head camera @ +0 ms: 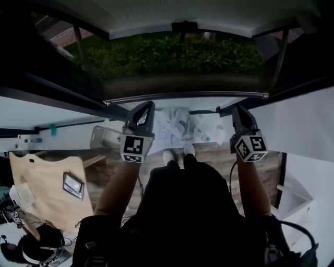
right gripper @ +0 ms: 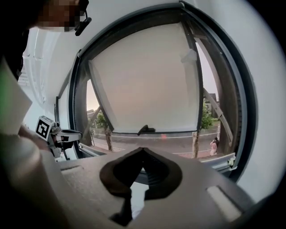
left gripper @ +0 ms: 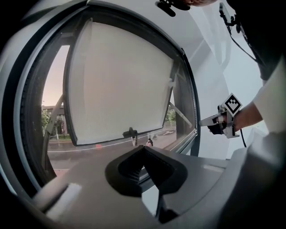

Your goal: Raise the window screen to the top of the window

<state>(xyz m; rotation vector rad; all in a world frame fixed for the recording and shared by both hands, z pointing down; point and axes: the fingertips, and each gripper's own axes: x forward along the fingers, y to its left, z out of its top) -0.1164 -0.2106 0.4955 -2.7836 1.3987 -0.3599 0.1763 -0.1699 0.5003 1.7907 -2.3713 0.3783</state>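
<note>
The pale window screen (left gripper: 120,80) covers most of the window, and its dark bottom bar hangs a little above the sill. A small black handle (left gripper: 130,132) sits at the middle of that bar; it also shows in the right gripper view as the handle (right gripper: 146,130) under the screen (right gripper: 147,76). In the head view the screen (head camera: 182,15) is at the top. My left gripper (head camera: 150,104) and right gripper (head camera: 235,108) point at the window sill (head camera: 185,96), apart from each other and below the handle. Both are shut and hold nothing. My left jaw tips (left gripper: 144,147) and right jaw tips (right gripper: 143,150) touch nothing.
Dark window frame posts (left gripper: 193,112) stand at both sides. A hedge (head camera: 172,55) and a street with people (right gripper: 213,145) lie outside. Behind me on the floor are a wooden table (head camera: 47,182) and clutter. A white wall (head camera: 302,125) is on the right.
</note>
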